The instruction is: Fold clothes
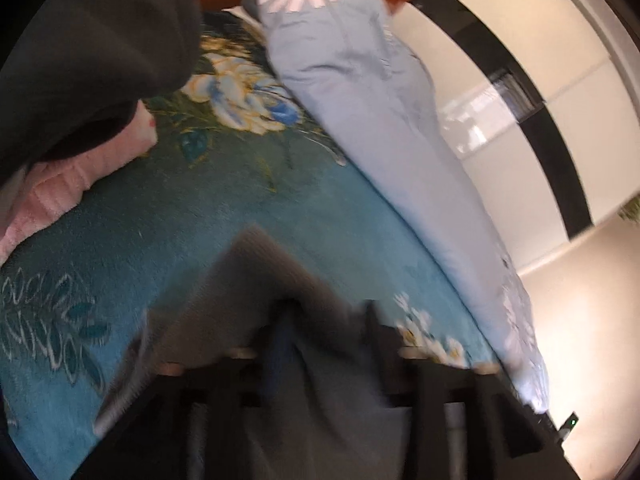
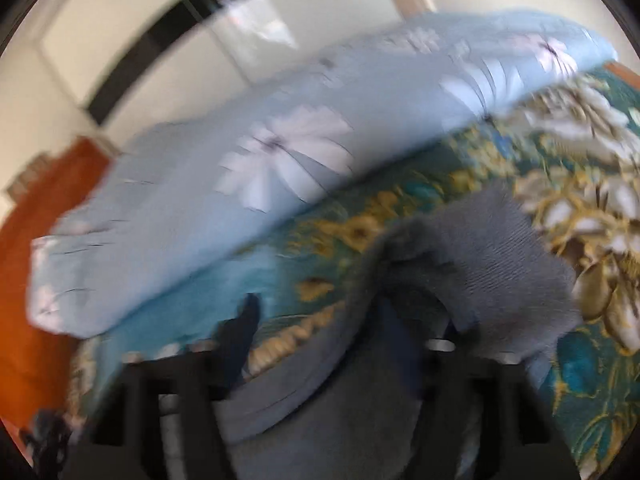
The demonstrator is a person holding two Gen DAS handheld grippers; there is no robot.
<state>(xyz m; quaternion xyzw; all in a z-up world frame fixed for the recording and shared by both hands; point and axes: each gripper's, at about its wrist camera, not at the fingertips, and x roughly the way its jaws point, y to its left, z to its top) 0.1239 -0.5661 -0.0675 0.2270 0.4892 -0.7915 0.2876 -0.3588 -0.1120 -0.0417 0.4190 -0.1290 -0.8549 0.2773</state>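
Grey garment hangs pinched in both closed grippers, left and right, lifted above the teal bedspread for folding.

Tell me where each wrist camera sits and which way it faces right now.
Left wrist: on the left hand-held gripper, looking along its fingers across the teal floral bedspread toward the pale blue pillow; grey garment pinched between them.
Right wrist: on the right hand-held gripper, facing the pillow and wall; grey garment bunched at its fingers.
Shared: garment, bedspread, pillow.
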